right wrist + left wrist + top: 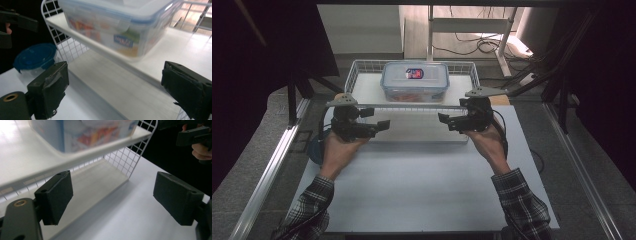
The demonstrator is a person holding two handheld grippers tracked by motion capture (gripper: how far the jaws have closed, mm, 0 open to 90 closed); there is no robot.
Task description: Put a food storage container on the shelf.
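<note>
A clear plastic box (414, 80) with a blue-rimmed lid and colourful contents stands on the upper shelf of a white wire rack (357, 70) at the back of the table. My left gripper (381, 125) is in front of the rack's left end, pointing right, with its jaws open and nothing between them. My right gripper (444, 120) faces it from the rack's right end, also open on nothing. In the left gripper view the box (75, 132) sits above the jaws of my left gripper (116, 195). In the right gripper view the box (120, 27) is just beyond my right gripper (120, 85).
A small round tub with a blue lid (35, 57) sits on the table left of the rack, beside the left hand (337, 150). The rack's lower shelf (417, 127) lies between the two grippers. White tabletop (412, 185) stretches toward the person; metal rails run along both sides.
</note>
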